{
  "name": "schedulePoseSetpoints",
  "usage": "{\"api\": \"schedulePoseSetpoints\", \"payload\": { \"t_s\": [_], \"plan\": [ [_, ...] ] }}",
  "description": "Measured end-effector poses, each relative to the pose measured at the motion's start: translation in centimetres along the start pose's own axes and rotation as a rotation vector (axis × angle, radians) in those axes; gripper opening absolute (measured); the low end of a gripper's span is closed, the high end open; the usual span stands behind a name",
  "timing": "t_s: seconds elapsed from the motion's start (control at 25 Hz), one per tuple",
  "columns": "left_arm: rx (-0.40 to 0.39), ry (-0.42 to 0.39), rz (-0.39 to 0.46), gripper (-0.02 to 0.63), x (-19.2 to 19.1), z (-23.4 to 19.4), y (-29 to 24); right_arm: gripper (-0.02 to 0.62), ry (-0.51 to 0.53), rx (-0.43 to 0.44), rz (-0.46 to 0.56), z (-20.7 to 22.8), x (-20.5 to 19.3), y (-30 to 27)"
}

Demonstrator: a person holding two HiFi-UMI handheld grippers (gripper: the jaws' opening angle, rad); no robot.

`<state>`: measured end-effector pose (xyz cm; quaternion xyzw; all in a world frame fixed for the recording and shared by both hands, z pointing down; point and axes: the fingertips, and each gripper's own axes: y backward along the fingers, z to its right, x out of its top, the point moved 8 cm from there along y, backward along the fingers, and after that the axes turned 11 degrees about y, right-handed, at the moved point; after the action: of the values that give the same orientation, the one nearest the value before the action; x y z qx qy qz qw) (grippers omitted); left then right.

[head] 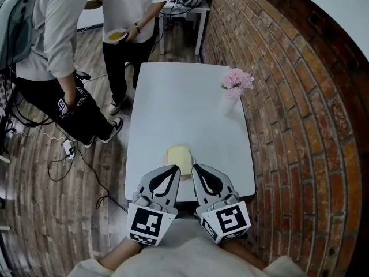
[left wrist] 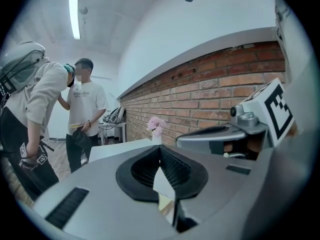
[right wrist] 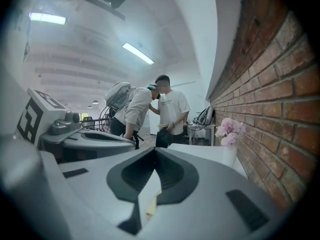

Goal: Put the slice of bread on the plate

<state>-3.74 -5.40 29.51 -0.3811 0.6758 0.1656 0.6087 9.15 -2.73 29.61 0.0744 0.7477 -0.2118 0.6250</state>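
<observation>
The right gripper (right wrist: pixel 155 153) has its fingers pressed together, empty. Just beside the brick wall (right wrist: pixel 280 99), pink flowers (right wrist: pixel 230 130) stand on the white surface (right wrist: pixel 205 151); two people (right wrist: pixel 167 109) stand farther from it.

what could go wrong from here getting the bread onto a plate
1. The only plate in sight is held by a bystander, not on the table, so the bread has nowhere to go.
2. The left gripper and right gripper are both shut; going in like that would probably shove the bread, not grasp it.
</observation>
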Motion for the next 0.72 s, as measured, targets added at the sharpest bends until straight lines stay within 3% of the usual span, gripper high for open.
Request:
{"api": "schedulePoseSetpoints", "payload": {
  "t_s": [0.72],
  "plan": [
    [0.048, -0.019, 0.071, 0.011, -0.1, 2.8, 2.0, 0.008, 0.066, 0.068, 0.06, -1.0, 0.1, 2.2]
  ]
}}
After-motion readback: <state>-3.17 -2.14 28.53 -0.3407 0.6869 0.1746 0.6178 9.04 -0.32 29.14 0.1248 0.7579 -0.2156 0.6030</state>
